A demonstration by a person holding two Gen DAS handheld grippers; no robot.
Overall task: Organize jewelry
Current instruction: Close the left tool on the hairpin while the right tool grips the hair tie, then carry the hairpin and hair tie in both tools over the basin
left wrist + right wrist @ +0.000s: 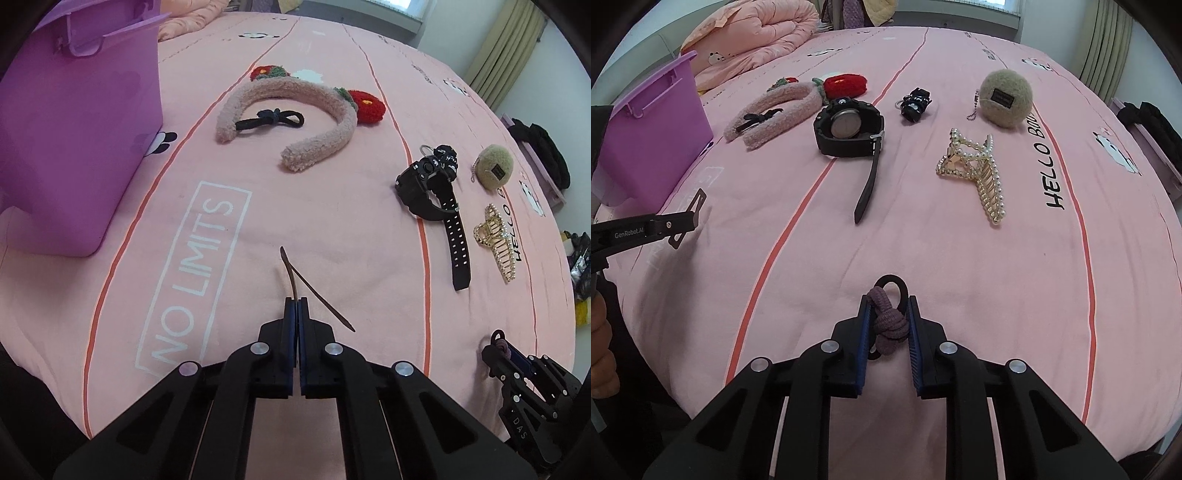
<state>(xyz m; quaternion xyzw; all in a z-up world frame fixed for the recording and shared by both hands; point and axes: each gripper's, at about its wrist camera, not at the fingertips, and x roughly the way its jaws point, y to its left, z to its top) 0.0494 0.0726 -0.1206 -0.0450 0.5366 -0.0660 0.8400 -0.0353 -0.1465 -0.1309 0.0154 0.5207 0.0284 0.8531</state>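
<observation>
- The left gripper (295,306) has its fingers fully closed on a thin brown hair clip (295,273), gripped near one end just above the bed (332,229); it could pivot or slip out on the way to the purple bin (74,129).
- The right gripper (888,317) pinches a knotted hair tie (890,321); its stretchy loop might squirm free.
</observation>
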